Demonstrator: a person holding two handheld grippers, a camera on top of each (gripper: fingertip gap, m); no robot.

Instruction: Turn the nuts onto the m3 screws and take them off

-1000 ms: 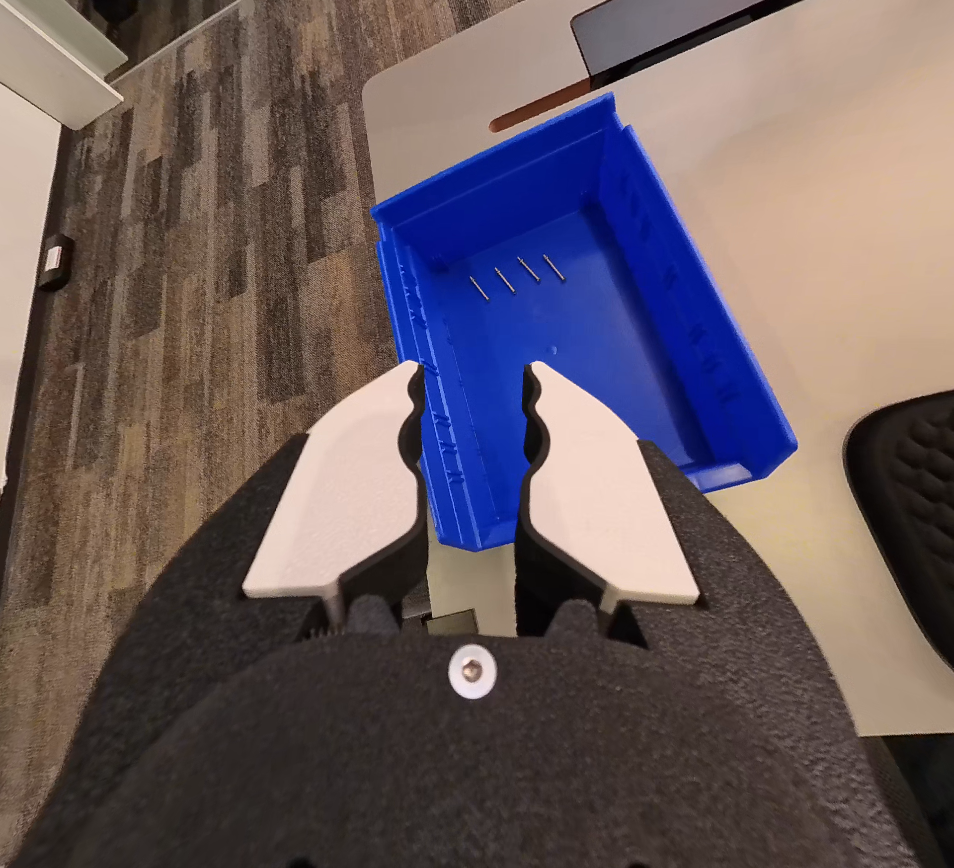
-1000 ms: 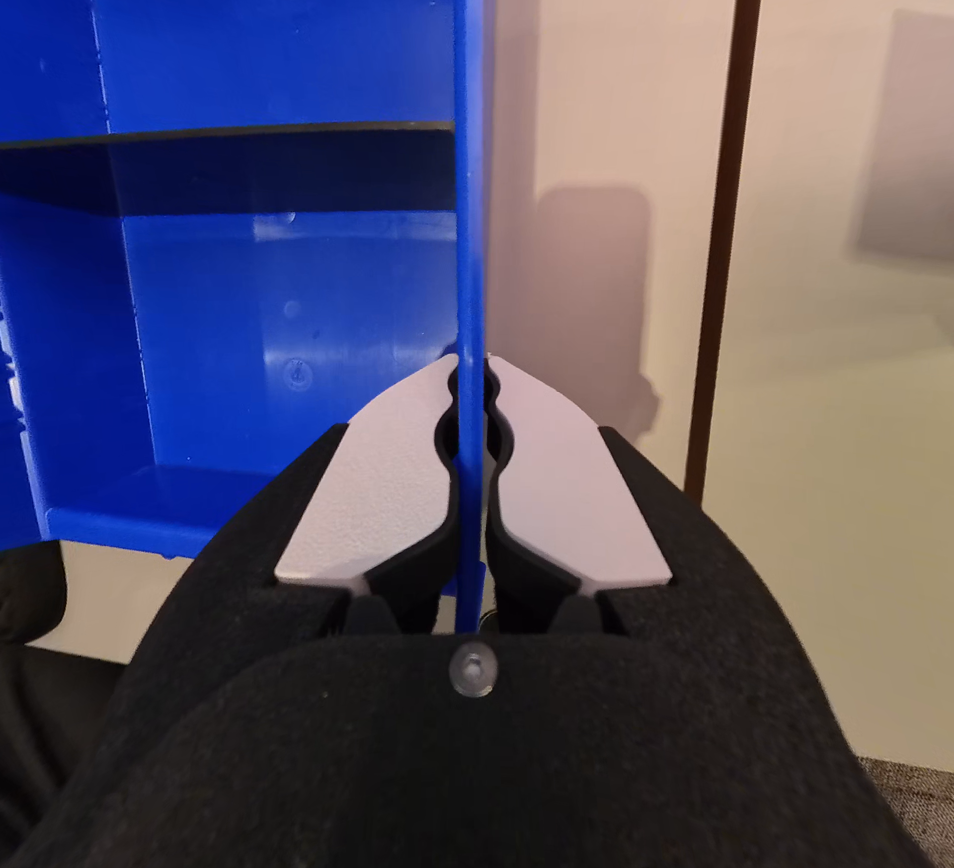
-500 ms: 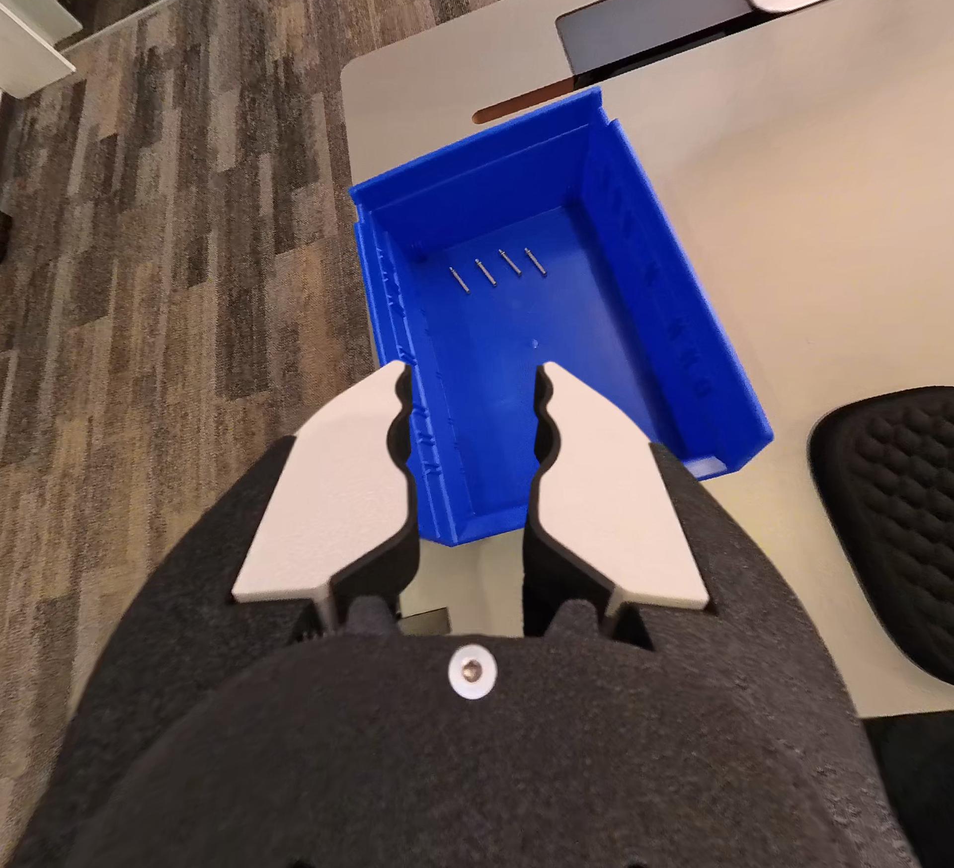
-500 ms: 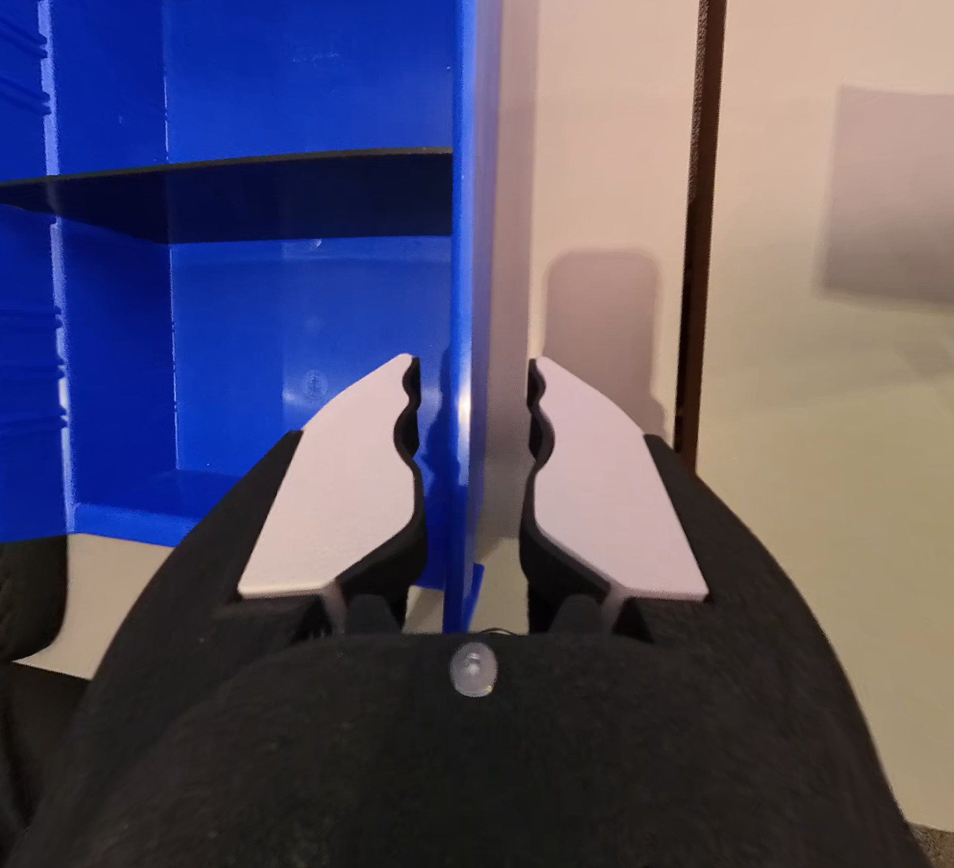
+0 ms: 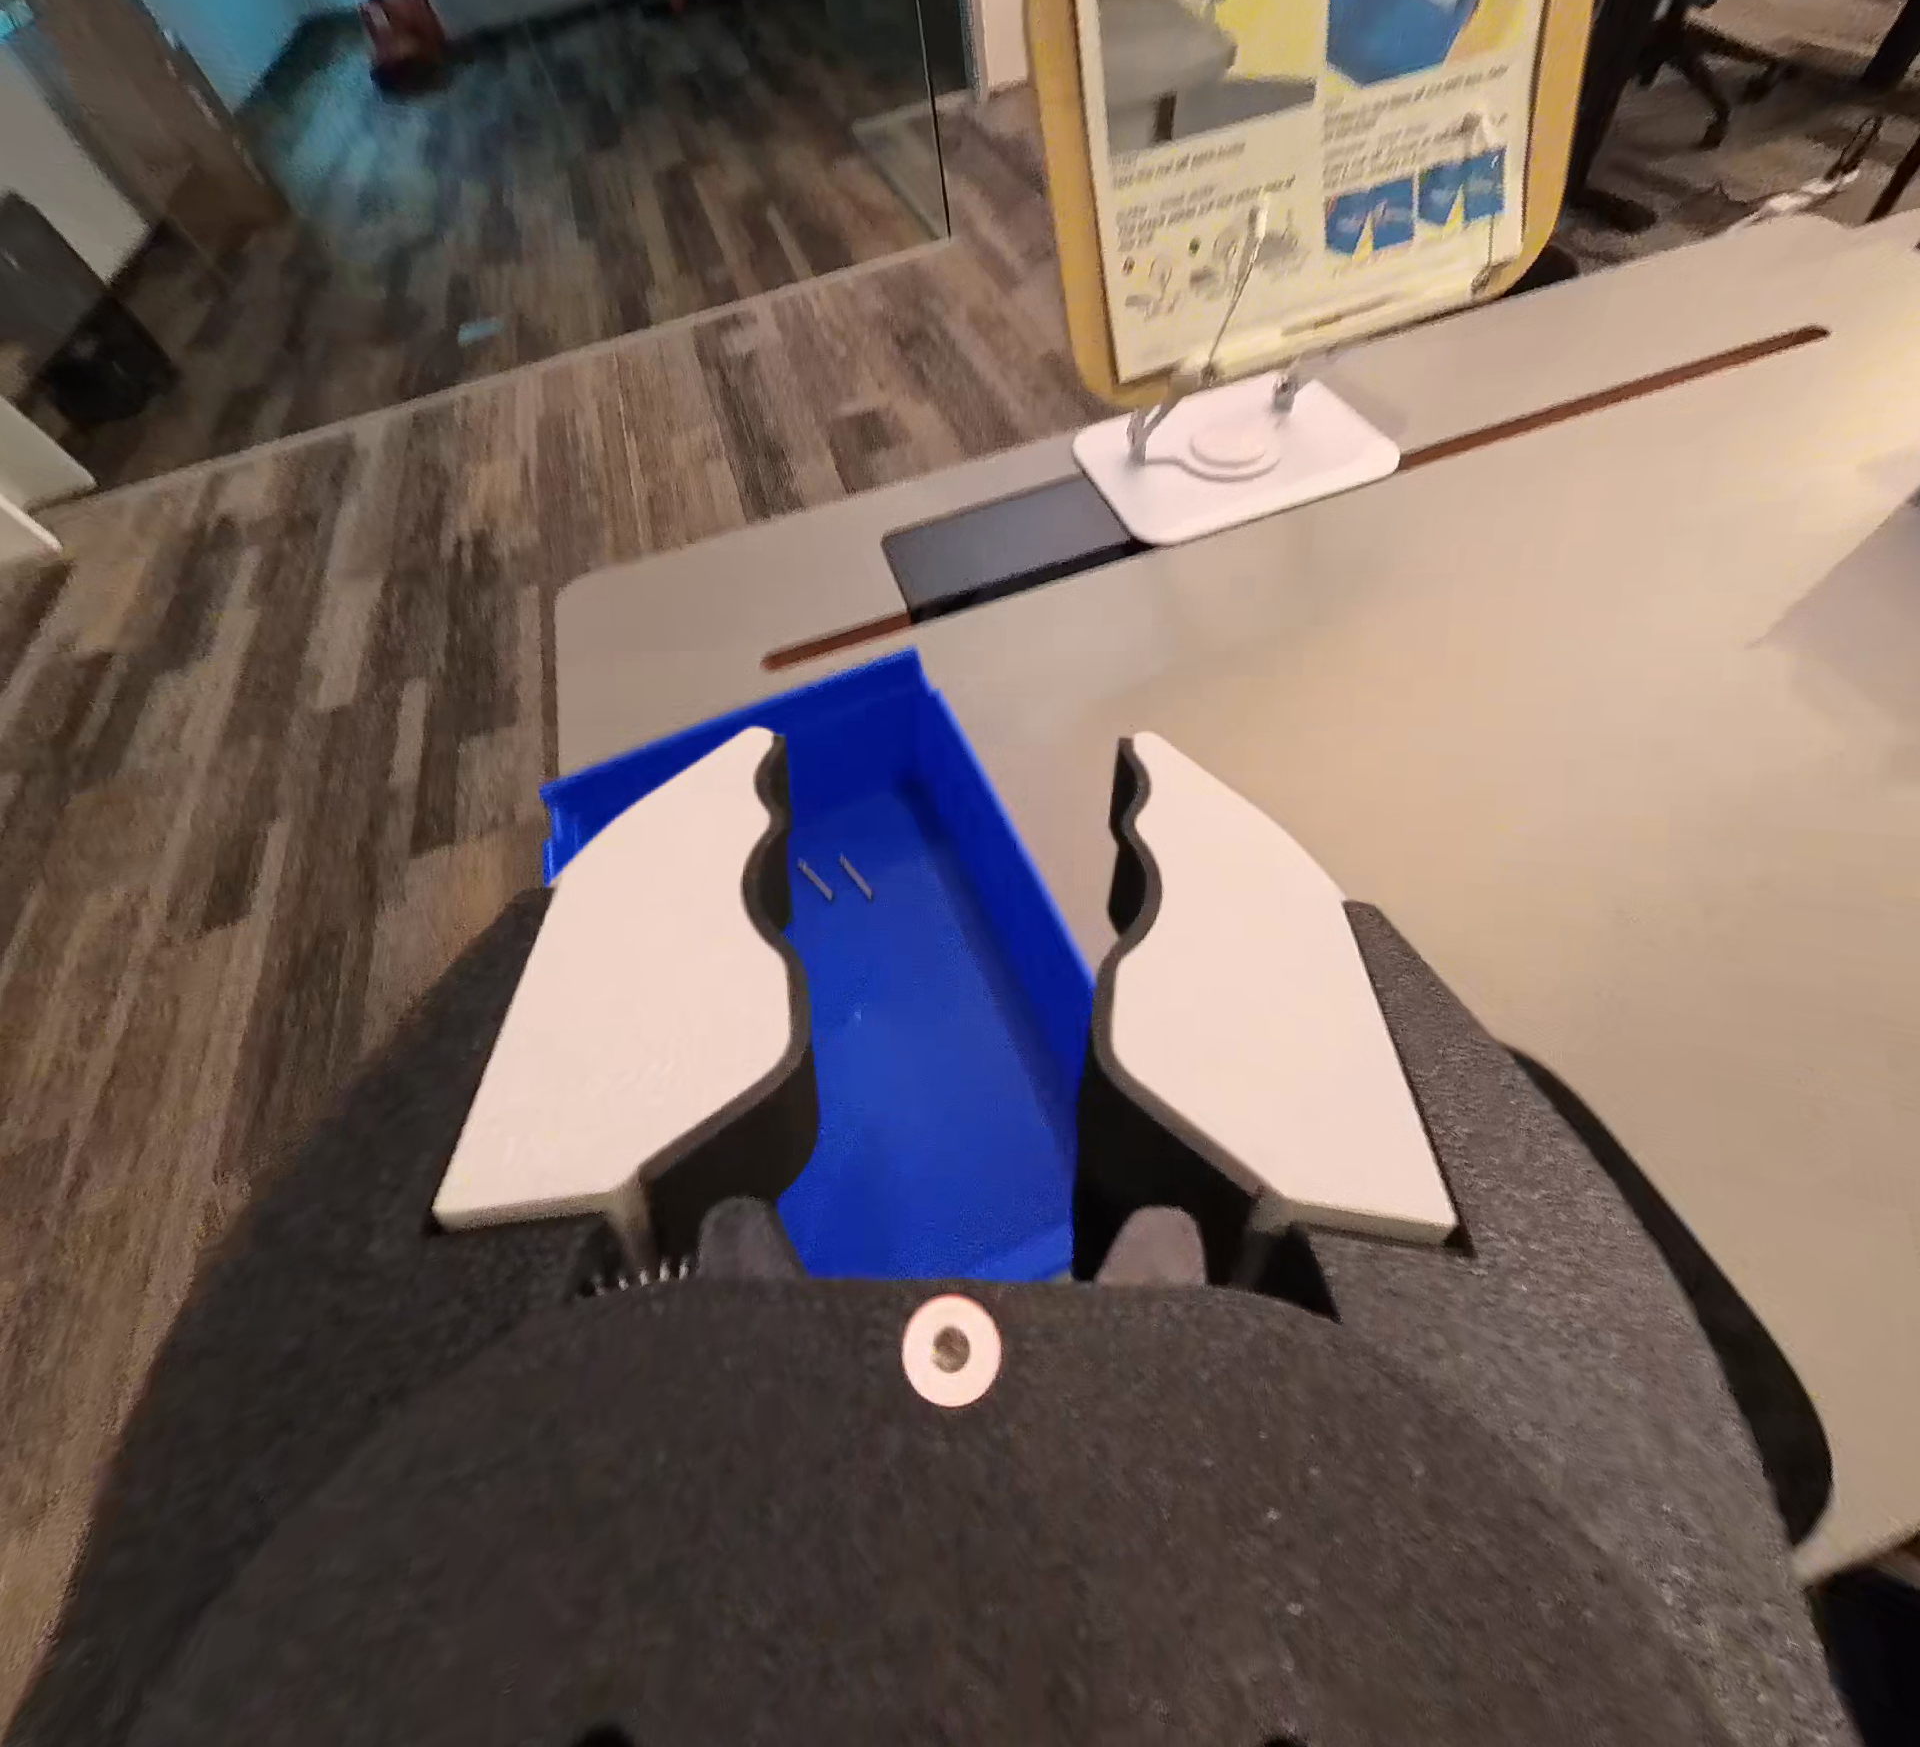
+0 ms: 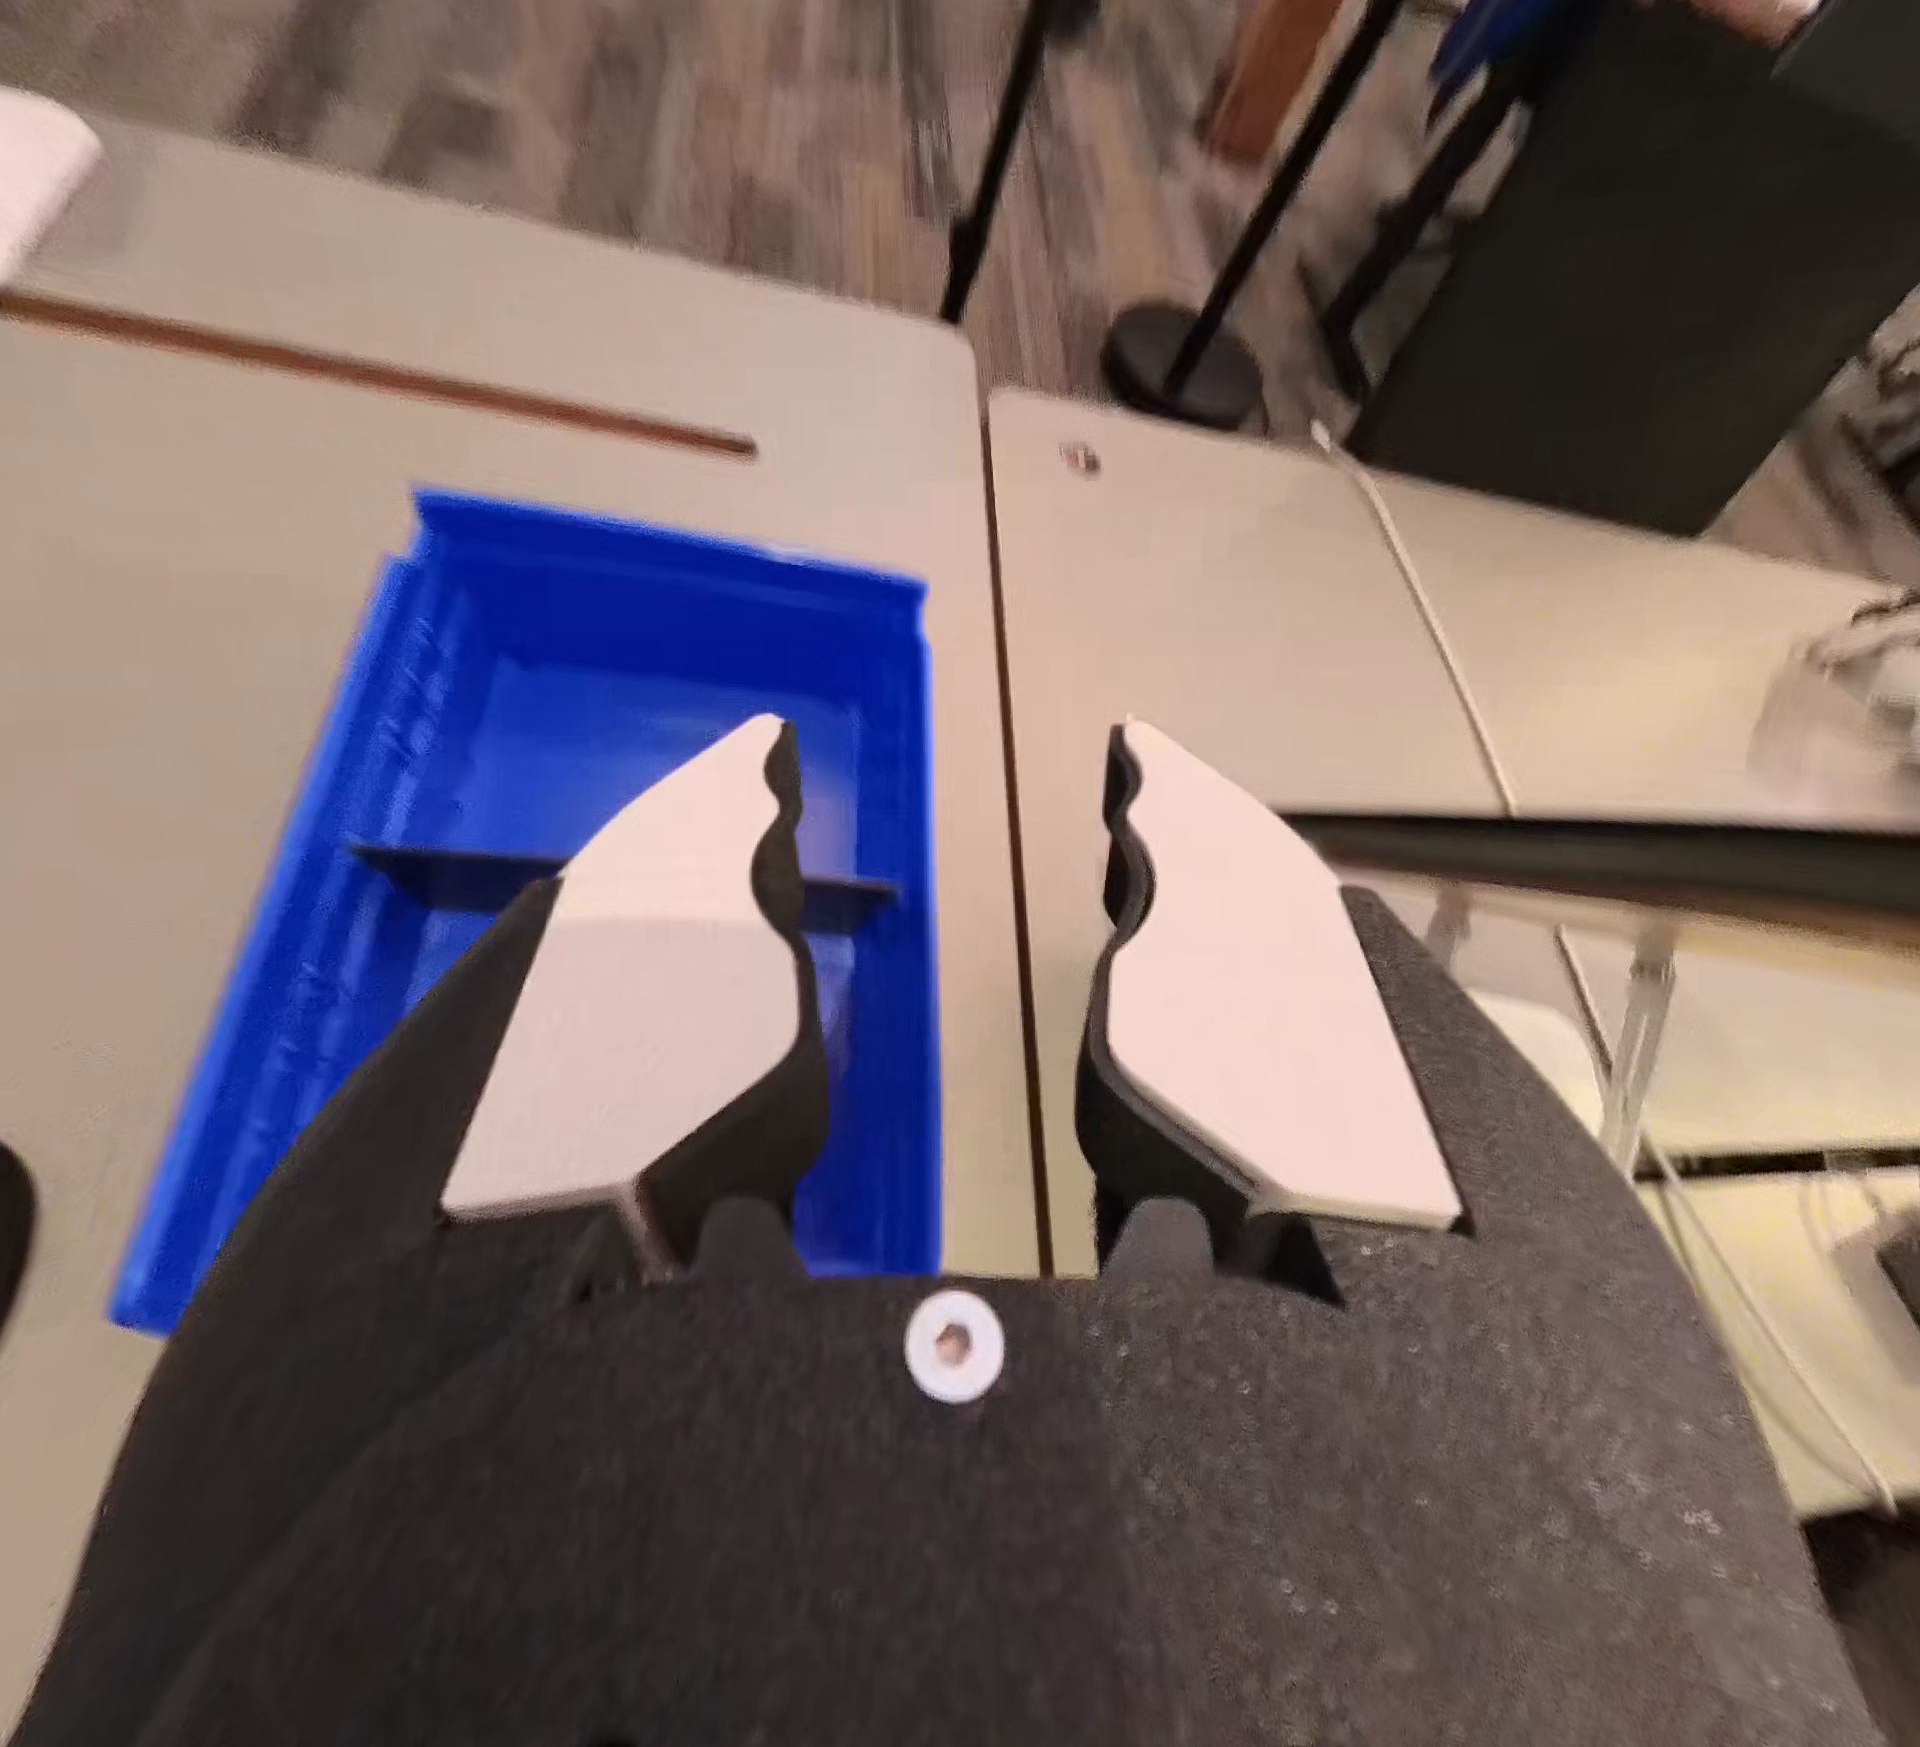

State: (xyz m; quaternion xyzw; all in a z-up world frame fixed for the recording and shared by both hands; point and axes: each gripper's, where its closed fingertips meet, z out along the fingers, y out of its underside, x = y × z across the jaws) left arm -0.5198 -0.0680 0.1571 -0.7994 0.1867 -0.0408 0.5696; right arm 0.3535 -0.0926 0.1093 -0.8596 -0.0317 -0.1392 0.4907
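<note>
A blue bin (image 5: 997,856) sits at the table's left corner in the left wrist view. Two thin metal screws (image 5: 836,878) lie on its floor near the far end; my left finger hides the rest of that area. My left gripper (image 5: 945,747) is open and empty, raised above this bin. In the right wrist view a second blue bin (image 6: 665,575) with a dark divider (image 6: 457,866) rests on the table. My right gripper (image 6: 951,736) is open and empty above this bin's right wall. No nuts show.
A clipboard on a white stand (image 5: 1299,87) is at the table's far side beside a dark panel (image 5: 1008,544). A seam (image 6: 1013,762) splits two tabletops. Black stanchion poles (image 6: 1184,357) stand on the floor beyond. White cables (image 6: 1444,637) run on the right table. Left tips to right tips: about 90 cm.
My right gripper let go of the bin's side wall, opened wide and pulled up and back. My left gripper opened wider and tilted up, so the room now shows.
</note>
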